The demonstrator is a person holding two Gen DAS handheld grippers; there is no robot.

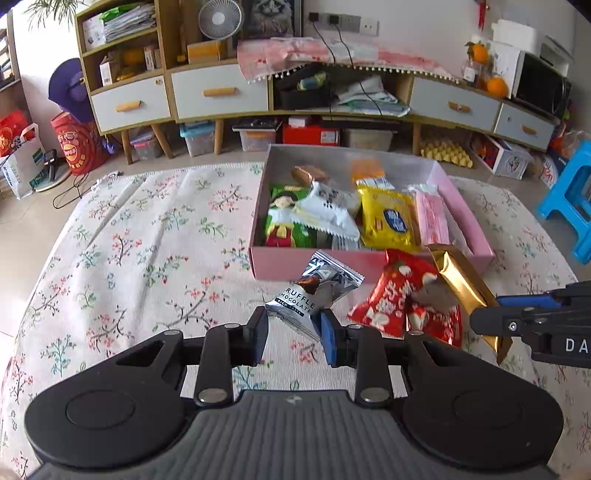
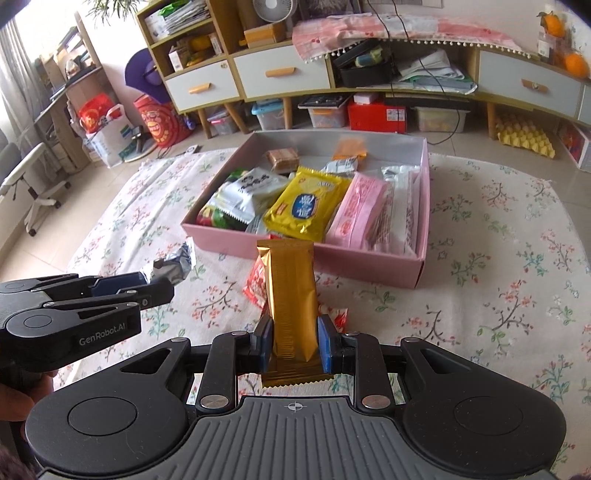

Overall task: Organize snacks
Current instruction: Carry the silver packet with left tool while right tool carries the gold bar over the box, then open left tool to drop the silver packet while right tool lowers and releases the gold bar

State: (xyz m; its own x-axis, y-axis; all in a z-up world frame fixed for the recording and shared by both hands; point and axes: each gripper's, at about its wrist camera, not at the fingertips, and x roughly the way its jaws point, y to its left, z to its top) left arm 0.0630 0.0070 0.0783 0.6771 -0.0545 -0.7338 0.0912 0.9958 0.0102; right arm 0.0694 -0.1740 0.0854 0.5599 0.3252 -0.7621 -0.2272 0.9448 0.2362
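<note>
My left fingers point(image 1: 293, 330) clamp the silver chocolate packet point(image 1: 314, 291), pointing one o'clock; my right fingers point(image 2: 295, 345) clamp the gold bar point(image 2: 293, 299), long axis toward twelve o'clock.

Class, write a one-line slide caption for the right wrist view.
Right tool clamps a gold snack bar before the pink box of snacks.

Floral cloth point(image 1: 155, 236) over the surface, long wooden sideboard point(image 1: 218, 92) with white drawers, white desk fan point(image 1: 219, 18), blue plastic stool point(image 1: 569, 203), oranges point(image 1: 496, 85), red box point(image 2: 376, 116) beneath, purple hat point(image 1: 68, 86), black microwave point(image 1: 541, 88)
</note>
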